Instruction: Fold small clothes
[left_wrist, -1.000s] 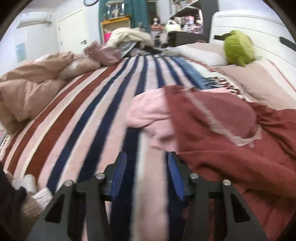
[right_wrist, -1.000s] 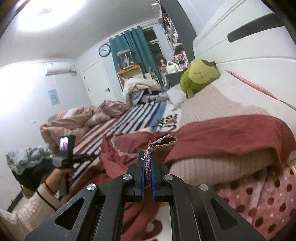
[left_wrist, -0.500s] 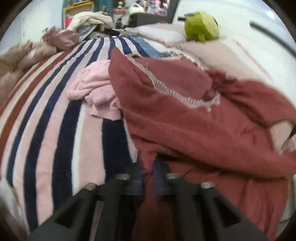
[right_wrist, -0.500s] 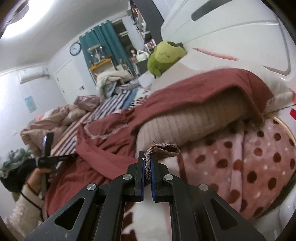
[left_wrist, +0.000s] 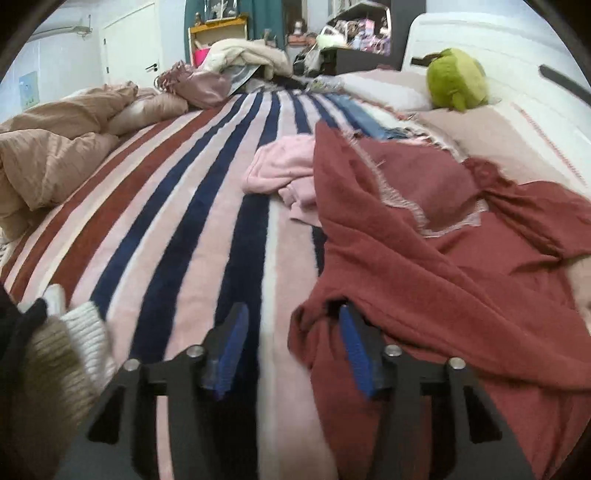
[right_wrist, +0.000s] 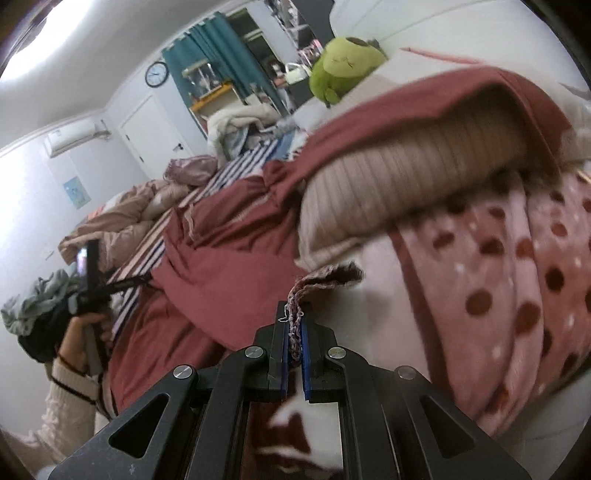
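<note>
A dark red garment (left_wrist: 436, 258) with a pale frayed trim lies crumpled over the right side of the striped bed. My left gripper (left_wrist: 291, 347) is open at the garment's near corner; its right finger (left_wrist: 354, 354) is tucked under the cloth edge, its left finger (left_wrist: 231, 350) is over the bare blanket. My right gripper (right_wrist: 294, 332) is shut on the frayed trim (right_wrist: 321, 280) of the red garment (right_wrist: 221, 240) and holds it up near a dotted pink blanket. A pink garment (left_wrist: 284, 173) lies partly under the red one.
The striped blanket (left_wrist: 177, 206) covers the bed. A tan duvet (left_wrist: 55, 147) is heaped at the left, a green plush toy (left_wrist: 456, 79) and ribbed pillow (right_wrist: 406, 177) at the headboard. The dotted pink blanket (right_wrist: 517, 277) is to the right. My left hand and gripper (right_wrist: 88, 291) show far left.
My left gripper was shut at the red garment's near edge and is now open, pulled back a little. My right gripper has kept the trim and swung lower, toward the dotted blanket.
</note>
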